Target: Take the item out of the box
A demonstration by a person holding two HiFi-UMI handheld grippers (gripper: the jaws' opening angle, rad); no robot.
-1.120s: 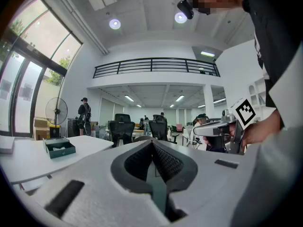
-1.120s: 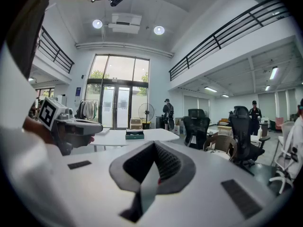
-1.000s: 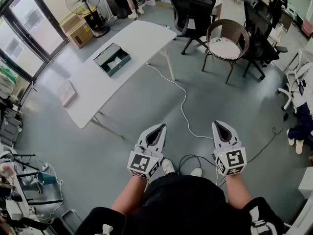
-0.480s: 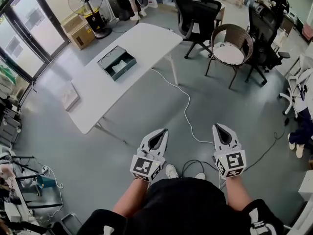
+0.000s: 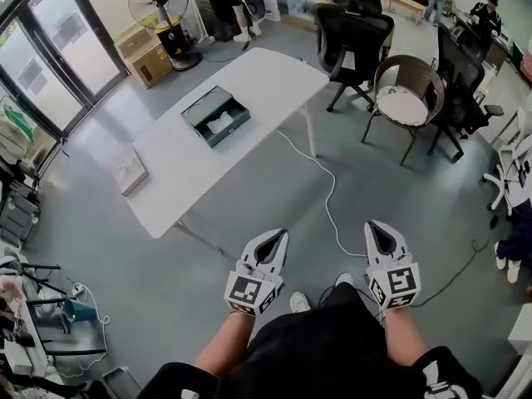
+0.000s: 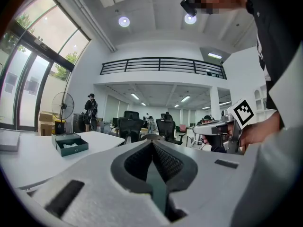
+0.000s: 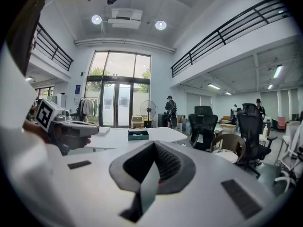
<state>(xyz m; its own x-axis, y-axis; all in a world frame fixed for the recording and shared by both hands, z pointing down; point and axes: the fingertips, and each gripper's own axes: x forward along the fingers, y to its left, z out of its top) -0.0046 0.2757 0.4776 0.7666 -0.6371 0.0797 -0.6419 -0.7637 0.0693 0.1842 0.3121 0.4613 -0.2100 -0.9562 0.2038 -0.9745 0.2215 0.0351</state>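
Left gripper [image 5: 268,246]: jaws pressed together with nothing between them, held low at the person's waist.
Right gripper [image 5: 378,238]: also closed and empty, level with the left and pointing the same way.
Box [image 5: 216,116]: dark green, shallow and open-topped. It sits on the white desk [image 5: 249,77] at about 11 o'clock from the person, well apart from both grippers.
Item [image 5: 221,124]: a small white thing lying on the box floor, inside the walls. From here it is too small to say what it is.
Handling: it looks pale and a bit rumpled, so I'd guess soft and light, like cloth or paper rather than anything stiff or breakable. It should give under the jaws and weigh next to nothing.
Where to hold: probably from above, on a raised fold near its middle, with the jaws clear of the box walls.
Watch for: the box looks light too, and could slide or lift along with the item. The other gripper on the rim would steady it.
Stage: not started, I'd say. Someone has to walk up to the desk first.
Nearby: a flat pad [image 5: 130,171] lies at the desk's 8 o'clock end, apart from the box.
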